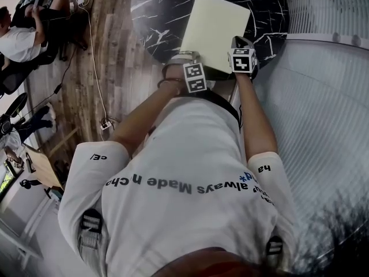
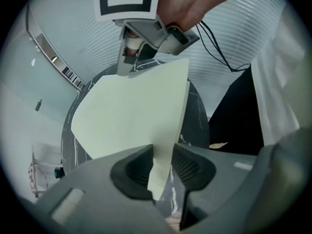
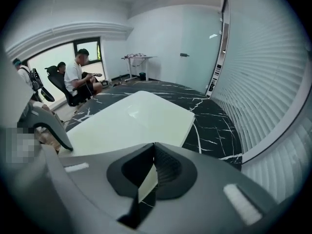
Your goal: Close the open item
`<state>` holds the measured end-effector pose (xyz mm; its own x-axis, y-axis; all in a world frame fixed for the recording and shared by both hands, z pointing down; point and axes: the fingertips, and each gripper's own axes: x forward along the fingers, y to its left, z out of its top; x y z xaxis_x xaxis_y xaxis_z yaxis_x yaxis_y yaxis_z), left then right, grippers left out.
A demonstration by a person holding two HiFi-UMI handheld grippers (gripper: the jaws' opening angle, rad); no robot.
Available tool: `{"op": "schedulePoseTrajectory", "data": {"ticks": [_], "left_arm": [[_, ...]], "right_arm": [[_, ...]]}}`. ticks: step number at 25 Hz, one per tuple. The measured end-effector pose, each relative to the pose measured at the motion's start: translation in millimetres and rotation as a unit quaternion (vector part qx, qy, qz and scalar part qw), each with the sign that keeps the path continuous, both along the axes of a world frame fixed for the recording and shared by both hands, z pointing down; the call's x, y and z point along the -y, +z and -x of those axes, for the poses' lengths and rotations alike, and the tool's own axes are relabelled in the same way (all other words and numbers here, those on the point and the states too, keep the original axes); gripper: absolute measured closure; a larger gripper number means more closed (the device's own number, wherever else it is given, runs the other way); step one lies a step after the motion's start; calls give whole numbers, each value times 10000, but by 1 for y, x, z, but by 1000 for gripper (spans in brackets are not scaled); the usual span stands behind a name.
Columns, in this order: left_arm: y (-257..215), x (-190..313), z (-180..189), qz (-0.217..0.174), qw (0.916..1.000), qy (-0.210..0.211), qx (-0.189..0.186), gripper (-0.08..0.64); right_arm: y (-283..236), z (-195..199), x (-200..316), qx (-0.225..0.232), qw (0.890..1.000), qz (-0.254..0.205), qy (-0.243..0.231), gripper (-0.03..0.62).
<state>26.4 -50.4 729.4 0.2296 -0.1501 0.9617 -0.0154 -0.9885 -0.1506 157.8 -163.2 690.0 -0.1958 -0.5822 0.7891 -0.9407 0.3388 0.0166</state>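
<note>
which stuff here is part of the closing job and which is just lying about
Job: pale folder, left tool and right tool, both clamped on it.
Lying about: floor cables, seated people, far desk.

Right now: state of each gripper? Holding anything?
Left gripper: closed on the pale folder, at its edge.
Right gripper: closed on a corner of the same folder.

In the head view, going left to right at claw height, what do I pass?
Seated person, floor cable, left claw, right claw, ribbed white wall; the pale cover spans both claws, so it's omitted.
</note>
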Motion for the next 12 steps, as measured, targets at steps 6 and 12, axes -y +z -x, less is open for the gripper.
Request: {"op": "schedulePoseTrajectory", "data": {"ticks": [6, 12], "left_arm": [[1, 1, 0, 180, 9998, 4, -15, 448], [2, 1, 0, 384, 9992, 60, 37, 446]], "right_arm": [[26, -3, -8, -14, 9990, 436, -9, 591], [34, -4, -8, 252, 9988, 395, 159, 591]]}}
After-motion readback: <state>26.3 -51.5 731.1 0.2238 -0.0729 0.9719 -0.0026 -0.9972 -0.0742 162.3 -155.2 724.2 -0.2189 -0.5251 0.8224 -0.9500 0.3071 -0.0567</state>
